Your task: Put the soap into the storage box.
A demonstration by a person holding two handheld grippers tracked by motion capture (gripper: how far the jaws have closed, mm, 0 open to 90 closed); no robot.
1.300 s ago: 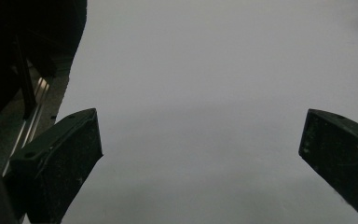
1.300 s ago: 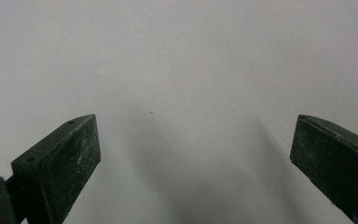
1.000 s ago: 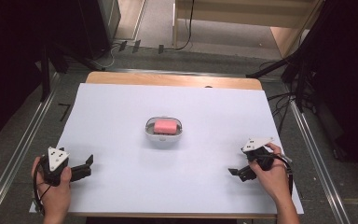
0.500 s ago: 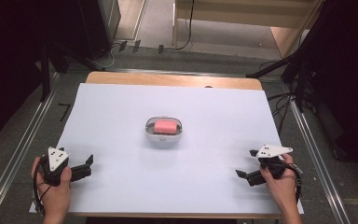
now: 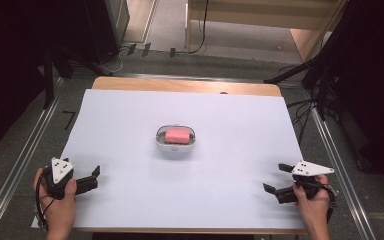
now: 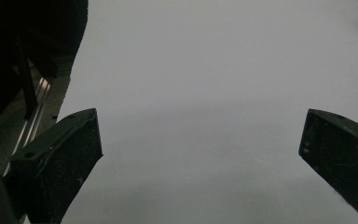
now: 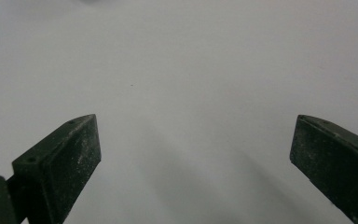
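At seven o'clock on the white table (image 5: 130, 210): left gripper (image 5: 94, 178), held in the left hand (image 5: 57, 200), jaws spread wide with nothing between, bare tabletop beneath. At centre: small white tray (image 5: 176, 147) holding a pink block (image 5: 176, 135), well apart from both grippers. At five o'clock: right gripper (image 5: 275, 178), gripped by the right hand (image 5: 312, 197), jaws likewise released and wide, empty, just over the surface.

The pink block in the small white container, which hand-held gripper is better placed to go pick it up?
Left, marginally: the left hand-held gripper lies slightly nearer the pink block than the right hand-held gripper. Both stand open and empty.
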